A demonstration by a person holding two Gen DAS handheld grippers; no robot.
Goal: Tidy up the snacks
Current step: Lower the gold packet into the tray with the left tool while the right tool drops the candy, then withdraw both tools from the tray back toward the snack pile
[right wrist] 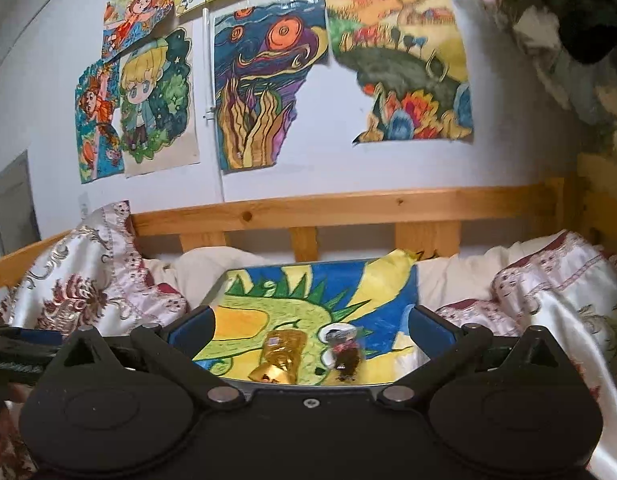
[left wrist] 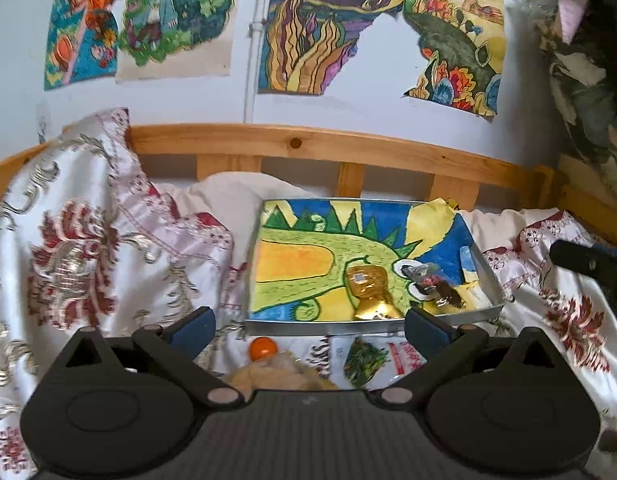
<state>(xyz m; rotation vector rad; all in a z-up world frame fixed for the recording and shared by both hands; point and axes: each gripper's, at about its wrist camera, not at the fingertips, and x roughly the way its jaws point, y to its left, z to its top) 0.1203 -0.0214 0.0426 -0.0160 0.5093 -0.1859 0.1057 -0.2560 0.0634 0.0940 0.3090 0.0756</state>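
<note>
- Your left gripper (left wrist: 310, 330) points forward and slightly down over the bedspread (left wrist: 108, 248), its jaws spread as wide as they go, nothing between the blue pads
- Just ahead of it at 12 o'clock sits the shallow metal tray (left wrist: 268, 322), lined with a drawing of a green dragon
- Inside the tray, the gold-wrapped snack (left wrist: 368, 284) lies toward the near edge, with the dark clear-wrapped snack (left wrist: 436, 280) just beside it at its 3 o'clock; whether the two touch is unclear
- Below the tray's near rim, between your left fingers, lie an orange ball (left wrist: 263, 348), a pale yellowish bag (left wrist: 276, 376) and a white packet with a green picture (left wrist: 368, 356); none is gripped
- Your right gripper (right wrist: 310, 330) is held nearly level, jaws also fully apart and empty
- From its view the tray (right wrist: 216, 284) fills the gap between the fingers, the gold snack (right wrist: 284, 352) at 12 o'clock and the dark one (right wrist: 346, 354) at about 1 o'clock
- A wooden bed rail (right wrist: 348, 208) runs behind the tray, with coloured drawings (right wrist: 268, 92) on the wall above
- The tip of the right gripper shows at 3 o'clock in the left view, over the bedspread
</note>
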